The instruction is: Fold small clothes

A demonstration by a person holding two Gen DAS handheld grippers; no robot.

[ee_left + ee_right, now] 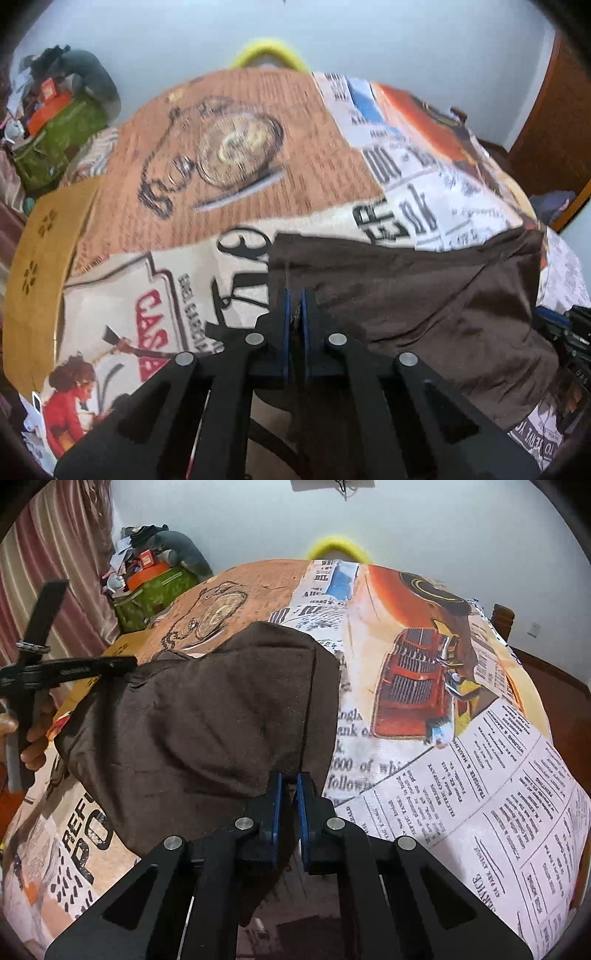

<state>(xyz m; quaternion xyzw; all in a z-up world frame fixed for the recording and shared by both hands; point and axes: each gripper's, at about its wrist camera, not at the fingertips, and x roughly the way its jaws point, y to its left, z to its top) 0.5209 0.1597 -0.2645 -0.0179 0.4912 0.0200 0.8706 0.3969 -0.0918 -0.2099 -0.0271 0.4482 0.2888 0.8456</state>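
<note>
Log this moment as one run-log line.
stage: grasp for fold | left gripper: shut on brown garment edge | right gripper: shut on brown garment edge | surface: printed cloth, garment lying spread

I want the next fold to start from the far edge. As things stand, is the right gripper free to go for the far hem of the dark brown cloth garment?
Probably not yet. The right gripper is shut on the near edge of the dark brown cloth garment. Nothing lies on the far hem, but it must let go first.

Home bedroom: printed bedspread, curtain
</note>
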